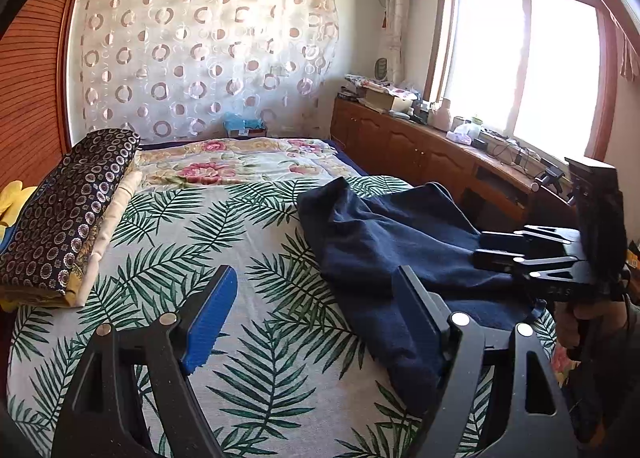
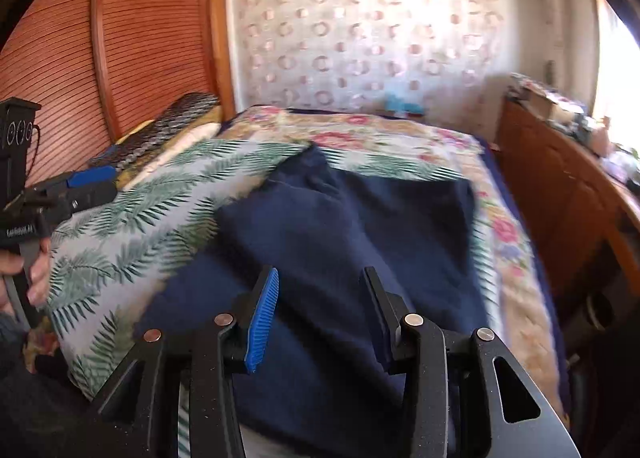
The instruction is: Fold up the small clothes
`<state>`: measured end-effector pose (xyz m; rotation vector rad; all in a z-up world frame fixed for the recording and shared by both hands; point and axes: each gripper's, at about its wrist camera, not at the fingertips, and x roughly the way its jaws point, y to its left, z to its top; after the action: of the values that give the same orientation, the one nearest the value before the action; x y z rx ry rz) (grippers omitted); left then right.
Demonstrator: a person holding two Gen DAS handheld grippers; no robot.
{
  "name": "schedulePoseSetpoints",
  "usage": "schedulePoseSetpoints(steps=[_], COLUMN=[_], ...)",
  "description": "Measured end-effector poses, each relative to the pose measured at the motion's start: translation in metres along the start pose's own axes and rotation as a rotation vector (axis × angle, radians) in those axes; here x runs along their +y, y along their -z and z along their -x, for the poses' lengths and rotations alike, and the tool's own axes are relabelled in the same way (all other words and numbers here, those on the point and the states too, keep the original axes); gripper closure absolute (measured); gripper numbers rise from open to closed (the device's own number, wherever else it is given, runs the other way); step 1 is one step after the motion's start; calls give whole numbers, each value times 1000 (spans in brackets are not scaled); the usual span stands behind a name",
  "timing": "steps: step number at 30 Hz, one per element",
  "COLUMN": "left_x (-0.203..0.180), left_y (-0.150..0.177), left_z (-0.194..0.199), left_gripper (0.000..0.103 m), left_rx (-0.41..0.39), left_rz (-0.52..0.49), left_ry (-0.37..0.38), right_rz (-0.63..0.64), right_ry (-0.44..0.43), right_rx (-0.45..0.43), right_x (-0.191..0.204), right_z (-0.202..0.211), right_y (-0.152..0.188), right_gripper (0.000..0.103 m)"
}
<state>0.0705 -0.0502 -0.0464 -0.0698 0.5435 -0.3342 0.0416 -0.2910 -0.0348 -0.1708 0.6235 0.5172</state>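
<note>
A dark navy garment (image 1: 384, 234) lies rumpled on the palm-leaf bedsheet (image 1: 200, 242), on the right half of the bed. It fills the middle of the right wrist view (image 2: 340, 226). My left gripper (image 1: 316, 310) is open and empty, just above the sheet at the garment's left edge. My right gripper (image 2: 320, 314) is open above the garment, holding nothing. The right gripper also shows in the left wrist view (image 1: 500, 248), at the garment's right side. The left gripper shows at the left edge of the right wrist view (image 2: 96, 184).
A folded dark patterned quilt (image 1: 68, 210) lies along the bed's left side against a wooden wardrobe (image 1: 28, 98). A floral blanket (image 1: 240, 162) covers the far end. A cluttered wooden cabinet (image 1: 440, 154) runs along the right under the window.
</note>
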Motion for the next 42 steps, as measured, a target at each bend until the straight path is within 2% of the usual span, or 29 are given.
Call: schedulePoseSetpoints(steps=[7,12,15,20,21,22,23,28,31,37,42], left_x=[9,12,15,13,13,12,12,9,8,6,5], left_y=[2,4,5,7,7,7,7,6,7,8,9], left_z=[0,-1,-1,-2,-2,-2,-3,-6,-7,-8,-9], left_gripper=[23,23,23,23,23,23,23,23,23,23,23], left_rx=[3,10,14,22,23,24,26,35,42,48,53], left_rz=[22,28,34,31,27,22,19,11,9,2,0], left_ry=[-12,-13,-9,-4,-3,-2,-1,9,11,19,24], right_rz=[98,149,192,206,197,190,187,98,25,-69,-142], right_ry=[-115,-145,-121,-91,-97,-101,-99,-90,-87,-14,119], right_rx=[98,204,258,245,242,235,226,126,82,31,13], right_x=[24,29,35,34,34,32,29,8,-17,-74,-114], right_z=[-64,-107,-126,-131,-129,-129,-129,-112,-97,-76,-67], right_y=[-33,-41,-42,-46,-45,-45,-45,-52,-62,-76,-88], right_gripper=[59,59,59,59,66,77,94,95,95,95,95])
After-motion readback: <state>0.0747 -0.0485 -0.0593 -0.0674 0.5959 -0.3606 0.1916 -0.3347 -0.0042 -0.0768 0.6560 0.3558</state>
